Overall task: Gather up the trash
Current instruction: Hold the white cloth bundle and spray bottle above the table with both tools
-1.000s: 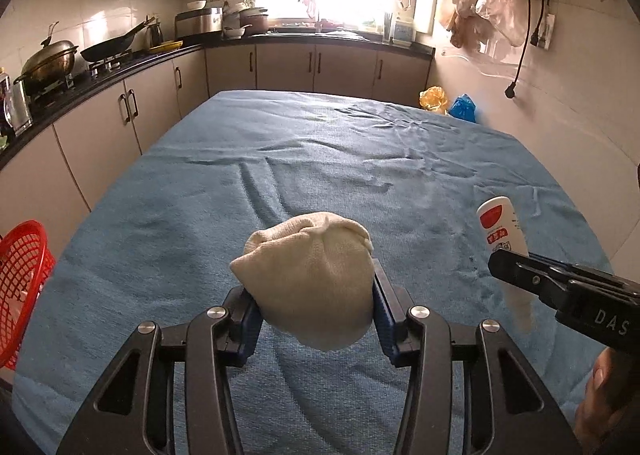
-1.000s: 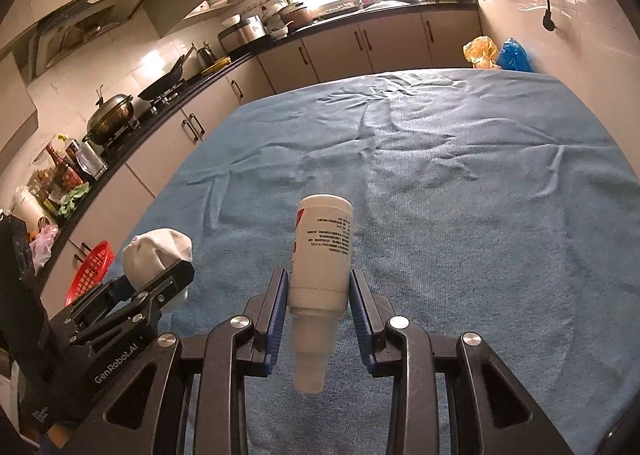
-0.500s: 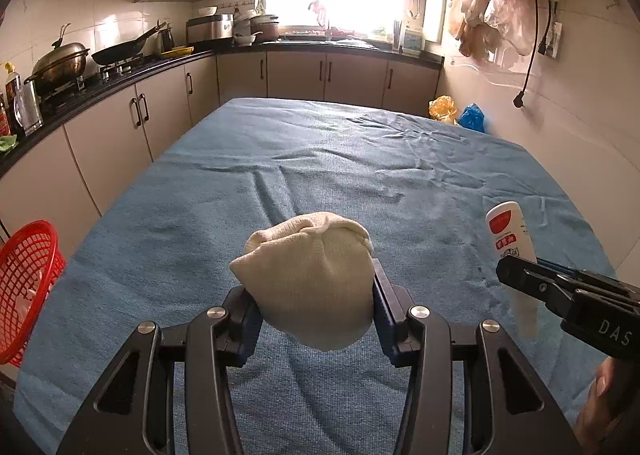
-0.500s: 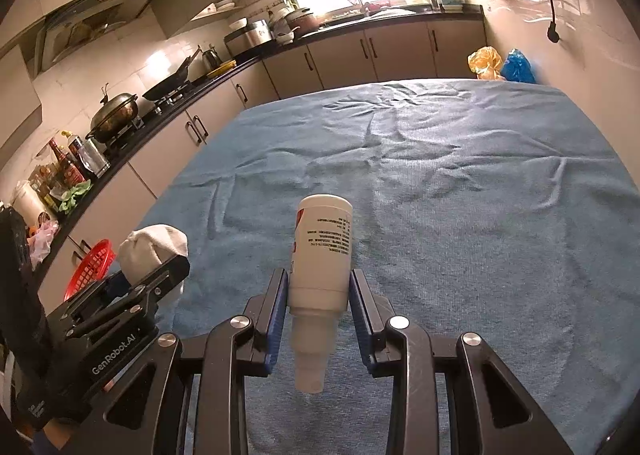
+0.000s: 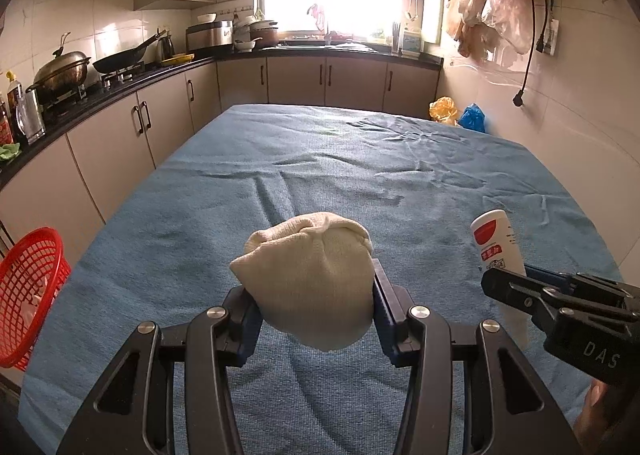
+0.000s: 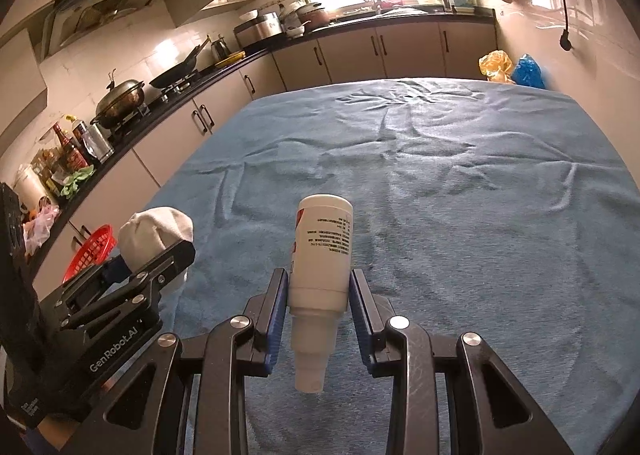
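Note:
My left gripper [image 5: 314, 295] is shut on a cream knitted cloth ball [image 5: 308, 275], held above the blue cloth-covered table [image 5: 360, 175]. From the right wrist view the same cloth ball [image 6: 154, 233] and left gripper [image 6: 160, 259] show at the left. My right gripper [image 6: 320, 289] is shut on a white bottle [image 6: 322, 251] with a red label, its nozzle end pointing back at the camera. In the left wrist view that white bottle [image 5: 496, 243] sticks up from the right gripper [image 5: 504, 283] at the right.
A red plastic basket [image 5: 28, 295] stands on the floor left of the table, also seen as the red basket [image 6: 90, 251]. Kitchen cabinets and a counter with pans run along the left and far sides. Yellow and blue bags [image 5: 456, 115] lie beyond the table's far right corner.
Both grippers keep their holds and stay nearly still. The left wrist view has tilted up a little, so the table and counter sit lower in the picture.

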Available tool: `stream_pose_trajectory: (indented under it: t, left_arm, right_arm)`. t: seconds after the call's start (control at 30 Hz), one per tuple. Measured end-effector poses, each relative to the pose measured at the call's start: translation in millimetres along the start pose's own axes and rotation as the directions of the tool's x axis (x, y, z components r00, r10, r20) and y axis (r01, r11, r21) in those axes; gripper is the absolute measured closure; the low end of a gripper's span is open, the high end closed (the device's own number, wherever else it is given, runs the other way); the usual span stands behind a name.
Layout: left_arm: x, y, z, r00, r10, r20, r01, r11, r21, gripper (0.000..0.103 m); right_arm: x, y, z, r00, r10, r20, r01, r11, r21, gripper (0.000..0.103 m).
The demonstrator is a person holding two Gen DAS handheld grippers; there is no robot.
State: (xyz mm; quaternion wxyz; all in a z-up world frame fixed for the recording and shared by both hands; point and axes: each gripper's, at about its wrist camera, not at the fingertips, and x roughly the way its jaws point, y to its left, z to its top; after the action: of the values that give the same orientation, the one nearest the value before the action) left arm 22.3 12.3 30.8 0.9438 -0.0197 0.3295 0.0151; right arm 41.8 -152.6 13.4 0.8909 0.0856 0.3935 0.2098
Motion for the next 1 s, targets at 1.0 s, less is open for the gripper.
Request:
stream_pose_trajectory:
  t: [1.0]
  left_arm:
    - [2.6,-2.2,0.1,1.0,0.001,-0.01,-0.001,1.0,0.0,0.056]
  right_arm:
    - [-4.1,8.2,-1.5,1.0,0.027,-0.001,-0.027,1.0,-0.015,0.07]
